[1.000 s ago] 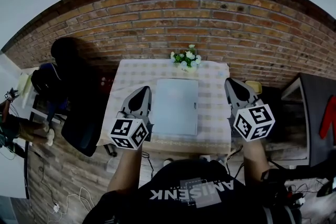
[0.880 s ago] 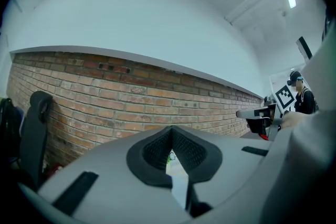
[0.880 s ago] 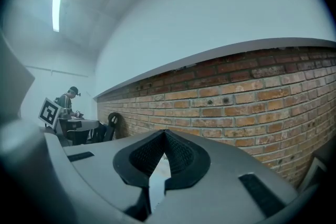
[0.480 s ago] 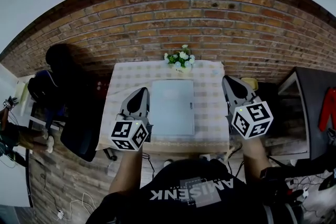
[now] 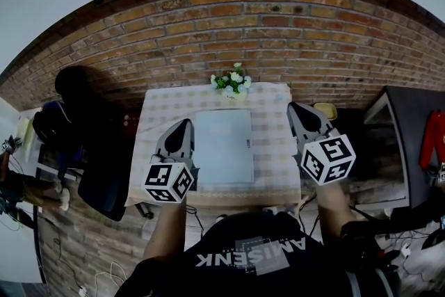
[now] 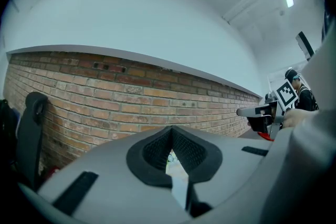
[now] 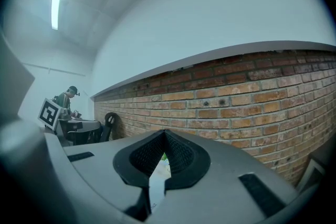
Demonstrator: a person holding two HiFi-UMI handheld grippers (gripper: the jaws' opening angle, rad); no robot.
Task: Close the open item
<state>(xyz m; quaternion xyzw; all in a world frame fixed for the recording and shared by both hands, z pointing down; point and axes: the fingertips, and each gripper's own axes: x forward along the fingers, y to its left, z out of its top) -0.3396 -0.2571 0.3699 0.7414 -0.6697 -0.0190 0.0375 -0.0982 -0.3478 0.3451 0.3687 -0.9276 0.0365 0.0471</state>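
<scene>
A pale grey laptop (image 5: 222, 146) lies flat with its lid down in the middle of a checked-cloth table (image 5: 274, 123). My left gripper (image 5: 186, 124) hovers over the table's left edge beside the laptop, shut and holding nothing. My right gripper (image 5: 292, 108) hangs at the table's right edge, also shut and empty. Neither touches the laptop. In the left gripper view the jaws (image 6: 171, 131) meet at the tips, pointing at the brick wall. The right gripper view shows the same closed tips (image 7: 165, 135), with a sliver of table visible between the pads.
A small pot of white flowers (image 5: 229, 82) stands at the table's far edge against the brick wall (image 5: 243, 31). A black office chair (image 5: 104, 156) is left of the table, a dark desk (image 5: 411, 142) to the right. A person (image 7: 66, 99) is far off.
The view has drifted, so the table and laptop sit slightly further left and up. Both grippers keep their places beside the laptop, still shut. The laptop lid stays down.
</scene>
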